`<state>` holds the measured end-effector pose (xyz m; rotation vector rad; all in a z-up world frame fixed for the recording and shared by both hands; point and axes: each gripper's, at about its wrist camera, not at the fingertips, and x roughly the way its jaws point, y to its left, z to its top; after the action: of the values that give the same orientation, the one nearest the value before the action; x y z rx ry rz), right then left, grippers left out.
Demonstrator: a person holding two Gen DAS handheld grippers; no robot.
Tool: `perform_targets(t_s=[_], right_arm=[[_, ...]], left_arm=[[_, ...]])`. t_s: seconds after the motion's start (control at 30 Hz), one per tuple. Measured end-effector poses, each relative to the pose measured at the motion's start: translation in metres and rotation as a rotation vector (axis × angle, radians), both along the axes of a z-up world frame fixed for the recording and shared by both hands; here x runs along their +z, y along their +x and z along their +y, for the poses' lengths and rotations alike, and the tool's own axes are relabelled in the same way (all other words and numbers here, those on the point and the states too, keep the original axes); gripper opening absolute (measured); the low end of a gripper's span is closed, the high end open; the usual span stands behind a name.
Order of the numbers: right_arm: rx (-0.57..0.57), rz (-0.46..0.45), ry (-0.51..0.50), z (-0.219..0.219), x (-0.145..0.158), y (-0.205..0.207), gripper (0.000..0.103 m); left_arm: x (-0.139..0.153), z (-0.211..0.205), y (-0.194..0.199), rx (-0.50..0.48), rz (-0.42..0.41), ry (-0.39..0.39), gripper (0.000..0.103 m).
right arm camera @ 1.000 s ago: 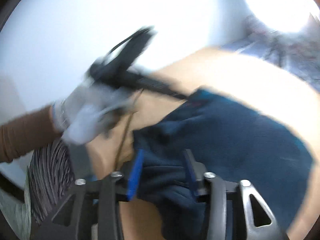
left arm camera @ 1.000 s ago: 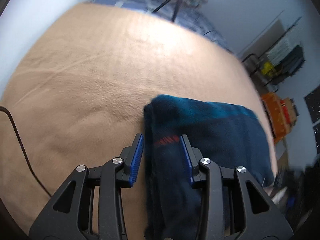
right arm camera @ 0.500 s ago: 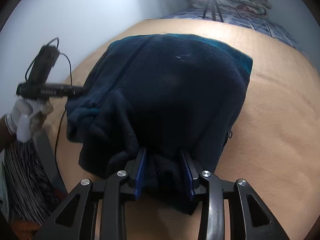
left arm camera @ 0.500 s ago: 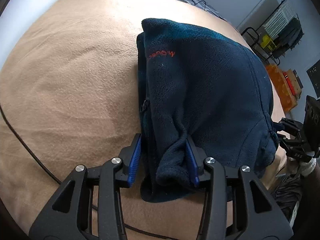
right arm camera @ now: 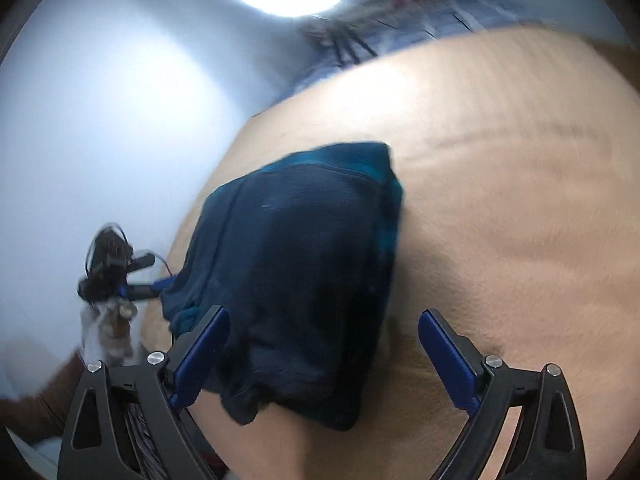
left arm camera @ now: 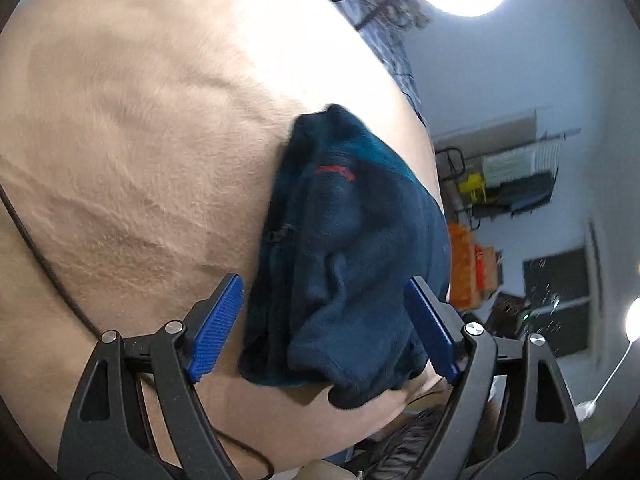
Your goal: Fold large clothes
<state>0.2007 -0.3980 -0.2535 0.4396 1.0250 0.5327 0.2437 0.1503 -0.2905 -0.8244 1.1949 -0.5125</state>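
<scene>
Your left gripper (left arm camera: pixel 326 332) and right gripper (right arm camera: pixel 324 356) are both opening, the 2 pairs of jaws standing wide with the near hem of the navy fleece (left arm camera: pixel 352 248) lying loose between them, unclamped. The fleece sits folded on the tan blanket (left arm camera: pixel 132 152) near its edge. Draw both grippers straight back so the pads clear the hem without dragging the fold askew.

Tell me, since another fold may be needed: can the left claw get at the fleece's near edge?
Probably yes. The left claw is opening astride the fleece on the blanket, pads clear of it, nothing between.
</scene>
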Motion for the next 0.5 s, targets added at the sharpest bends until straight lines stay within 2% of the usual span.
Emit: perform_targets(t_s=[0.1, 0.2, 0.3, 0.4, 0.47, 0.5], right_arm=[[0.010, 0.036, 0.051, 0.001, -0.015, 0.002, 0.097], [0.026, 0.076, 0.079, 0.010, -0.029, 0.008, 0.097], [0.029, 0.118, 0.109, 0.013, -0.045, 0.014, 0.097], [0.029, 0.115, 0.144, 0.017, -0.052, 0.017, 0.098], [0.038, 0.110, 0.158, 0.022, -0.053, 0.020, 0.098], [0.051, 0.110, 0.161, 0.026, -0.053, 0.022, 0.097]], left_arm=[[-0.013, 0.000, 0.008, 0.026, 0.043, -0.059, 0.085], [-0.024, -0.006, 0.016, 0.005, 0.066, -0.075, 0.085], [-0.032, -0.016, 0.023, -0.019, 0.089, -0.055, 0.084], [-0.033, -0.022, 0.030, -0.030, 0.077, -0.045, 0.084], [-0.031, -0.028, 0.033, -0.038, 0.070, -0.026, 0.079], [-0.030, -0.033, 0.036, -0.048, 0.070, 0.006, 0.069]])
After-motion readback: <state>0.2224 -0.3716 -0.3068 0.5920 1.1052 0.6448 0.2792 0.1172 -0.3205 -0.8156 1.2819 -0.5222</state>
